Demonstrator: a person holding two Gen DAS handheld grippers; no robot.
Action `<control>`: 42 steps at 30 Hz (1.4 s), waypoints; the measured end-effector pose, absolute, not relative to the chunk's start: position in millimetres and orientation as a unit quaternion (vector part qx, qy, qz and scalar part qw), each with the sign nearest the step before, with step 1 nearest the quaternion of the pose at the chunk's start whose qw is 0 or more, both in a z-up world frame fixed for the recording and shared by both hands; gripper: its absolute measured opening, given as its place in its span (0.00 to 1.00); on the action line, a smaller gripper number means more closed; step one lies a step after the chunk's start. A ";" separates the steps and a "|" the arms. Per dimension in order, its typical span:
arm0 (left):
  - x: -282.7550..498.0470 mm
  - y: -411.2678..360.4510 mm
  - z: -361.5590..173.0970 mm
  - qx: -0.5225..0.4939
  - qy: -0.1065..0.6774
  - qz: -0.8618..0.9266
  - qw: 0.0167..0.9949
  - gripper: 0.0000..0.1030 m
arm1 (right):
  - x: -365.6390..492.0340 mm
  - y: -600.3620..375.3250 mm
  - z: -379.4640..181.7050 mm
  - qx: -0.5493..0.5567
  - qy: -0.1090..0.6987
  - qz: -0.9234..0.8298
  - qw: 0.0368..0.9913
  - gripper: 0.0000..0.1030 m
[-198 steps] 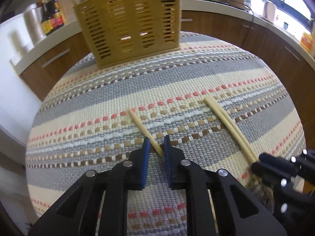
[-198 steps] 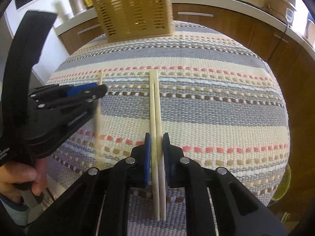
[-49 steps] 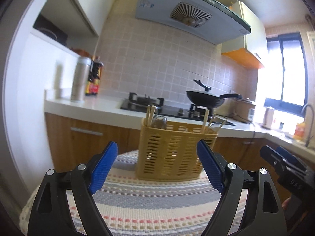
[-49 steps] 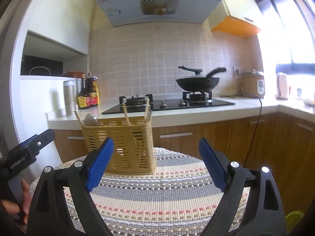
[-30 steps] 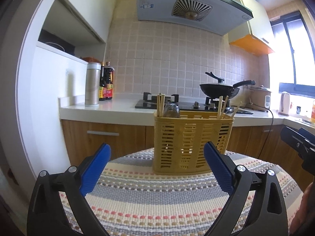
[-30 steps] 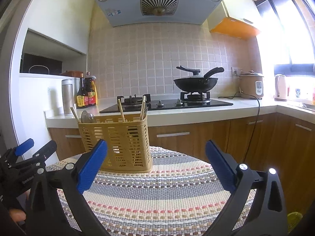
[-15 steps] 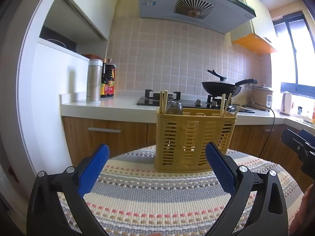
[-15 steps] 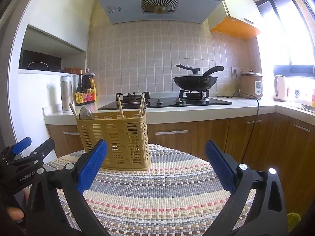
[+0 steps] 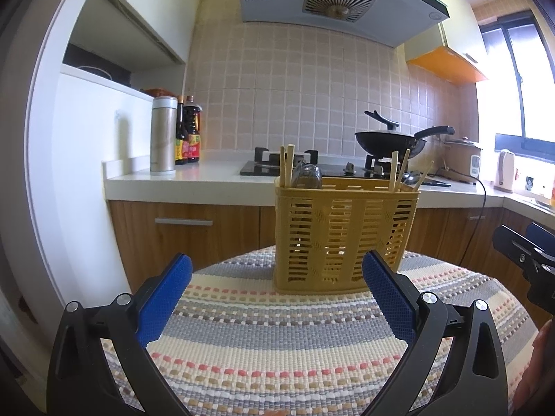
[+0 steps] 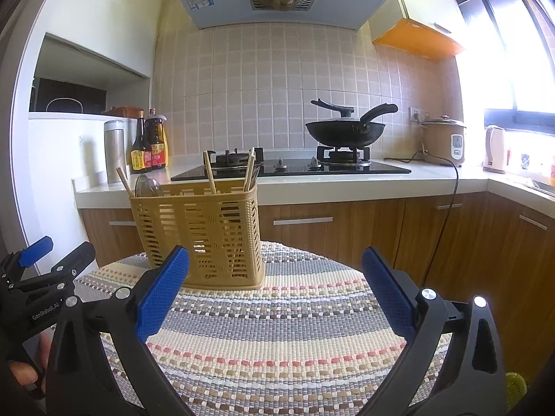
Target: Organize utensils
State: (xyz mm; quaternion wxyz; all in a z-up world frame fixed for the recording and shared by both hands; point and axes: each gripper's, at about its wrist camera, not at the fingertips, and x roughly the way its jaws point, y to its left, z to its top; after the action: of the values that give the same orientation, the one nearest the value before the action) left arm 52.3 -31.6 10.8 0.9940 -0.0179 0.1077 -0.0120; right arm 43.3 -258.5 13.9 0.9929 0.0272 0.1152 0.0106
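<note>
At far left on the kitchen counter (image 9: pixel 194 176), a steel flask (image 9: pixel 163 135) beside dark sauce bottles (image 9: pixel 189 131). Below and nearer, the left gripper (image 9: pixel 275 298) with blue pads (image 9: pixel 163 300) spread wide, pinching nothing, held over the striped woven mat (image 9: pixel 277 339). Centre of the mat's far edge: the yellow slotted utensil basket (image 9: pixel 343 232), upright, with chopsticks (image 9: pixel 288 164) standing at its left end next to a spoon bowl (image 9: pixel 307 176), and more chopsticks (image 9: pixel 399 170) leaning at its right end. Behind, a gas hob with a black wok (image 9: pixel 390 140), then a rice cooker (image 9: pixel 464 164) and a kettle (image 9: pixel 506 170) toward the window. At right, the right gripper (image 10: pixel 275 296), likewise spread wide and empty, above the same mat, basket (image 10: pixel 204 235) off to its left, well apart from both pads (image 10: pixel 388 293). No loose utensils visible on the mat in either view.
</note>
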 end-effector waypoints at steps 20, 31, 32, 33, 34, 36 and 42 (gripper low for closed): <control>53.8 -29.1 10.4 -0.025 0.116 -0.009 0.993 0.93 | 45.9 -259.0 13.4 0.027 0.121 0.007 0.992 0.92; 53.8 -29.5 9.0 -0.023 0.117 -0.008 0.993 0.93 | 45.6 -257.7 12.9 0.026 0.122 0.006 0.992 0.92; 53.7 -29.4 8.7 -0.023 0.117 -0.008 0.993 0.93 | 45.6 -257.8 12.9 0.027 0.122 0.006 0.992 0.92; 53.9 -29.3 8.5 -0.023 0.118 -0.008 0.993 0.93 | 45.9 -257.9 12.7 0.027 0.122 0.005 0.992 0.92; 54.0 -29.5 8.7 -0.023 0.118 -0.008 0.993 0.93 | 45.9 -257.9 12.6 0.027 0.123 0.005 0.992 0.92; 54.1 -29.7 8.5 -0.023 0.118 -0.008 0.993 0.93 | 46.0 -258.0 12.6 0.028 0.123 0.005 0.992 0.92; 54.6 -30.1 7.6 -0.022 0.118 -0.009 0.993 0.93 | 46.2 -257.8 12.6 0.027 0.123 0.005 0.992 0.92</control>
State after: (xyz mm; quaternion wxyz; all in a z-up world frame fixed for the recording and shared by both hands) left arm 54.6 -30.1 7.6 0.9927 -0.0219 0.1185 -0.0088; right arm 46.2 -257.8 12.6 0.9920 0.0269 0.1229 0.0054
